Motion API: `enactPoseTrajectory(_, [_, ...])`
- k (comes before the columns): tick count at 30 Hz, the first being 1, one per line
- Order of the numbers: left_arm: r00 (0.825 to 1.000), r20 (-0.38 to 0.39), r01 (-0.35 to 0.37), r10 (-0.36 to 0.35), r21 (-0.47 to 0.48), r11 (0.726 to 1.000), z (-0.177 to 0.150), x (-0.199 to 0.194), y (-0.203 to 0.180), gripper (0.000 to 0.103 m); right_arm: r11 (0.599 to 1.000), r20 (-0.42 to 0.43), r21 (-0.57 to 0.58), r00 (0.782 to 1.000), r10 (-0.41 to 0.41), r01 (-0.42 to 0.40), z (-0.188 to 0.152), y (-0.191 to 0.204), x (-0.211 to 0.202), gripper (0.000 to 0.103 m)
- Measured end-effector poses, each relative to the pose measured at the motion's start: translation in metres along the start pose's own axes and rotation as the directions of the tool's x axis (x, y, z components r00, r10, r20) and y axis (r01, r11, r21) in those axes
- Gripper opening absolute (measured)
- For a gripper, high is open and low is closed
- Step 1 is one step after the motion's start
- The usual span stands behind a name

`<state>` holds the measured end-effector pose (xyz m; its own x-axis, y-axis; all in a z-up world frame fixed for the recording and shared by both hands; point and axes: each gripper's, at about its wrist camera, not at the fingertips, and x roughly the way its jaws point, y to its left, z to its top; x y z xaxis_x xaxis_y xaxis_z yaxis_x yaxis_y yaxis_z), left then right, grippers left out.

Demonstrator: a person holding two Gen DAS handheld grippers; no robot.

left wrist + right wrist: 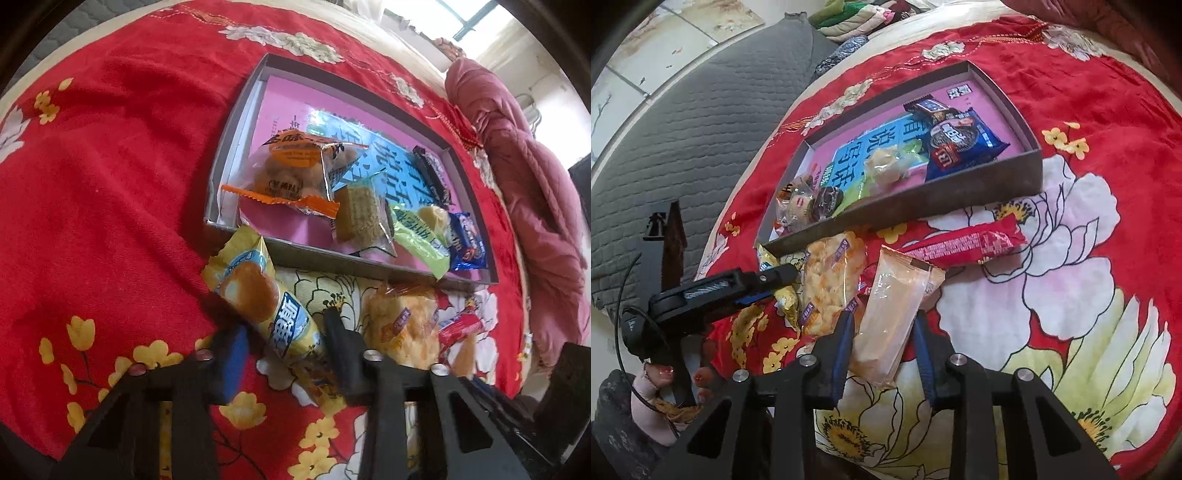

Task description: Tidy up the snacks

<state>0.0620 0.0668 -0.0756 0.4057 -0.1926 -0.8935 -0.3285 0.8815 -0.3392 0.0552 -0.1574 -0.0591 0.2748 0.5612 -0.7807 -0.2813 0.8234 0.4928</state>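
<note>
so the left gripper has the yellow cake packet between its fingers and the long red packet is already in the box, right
Not quite. The left gripper does have the yellow cake packet between its fingers, but the long red packet is not in the box. The right wrist view shows it lying on the floral cloth, just outside the box's near wall.

A bed spread with a red floral blanket [110, 166] fills the room. A grey quilted mattress [701, 122] shows beside pale floor tiles [665, 40]. Daylight enters a window [469, 18] above a bunched pink quilt [524, 177].
</note>
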Motion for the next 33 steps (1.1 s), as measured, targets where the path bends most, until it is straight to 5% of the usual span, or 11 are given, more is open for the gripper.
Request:
enactPoseTrajectory(9, [1.0, 0.021, 0.01, -0.011, 0.056, 0.998, -0.001, -0.008, -0.008, 0.028, 0.995, 0.087, -0.101, 0.996, -0.018, 0.027, 0.005, 0.014, -0.015, 0.032])
enactPoseTrajectory(33, [0.986, 0.165, 0.009, -0.03, 0.126, 0.992, 0.007, -0.066, -0.032, 0.027, 0.99, 0.212, -0.138, 0.977, 0.004, 0.026, 0.024, 0.011, -0.031, 0.032])
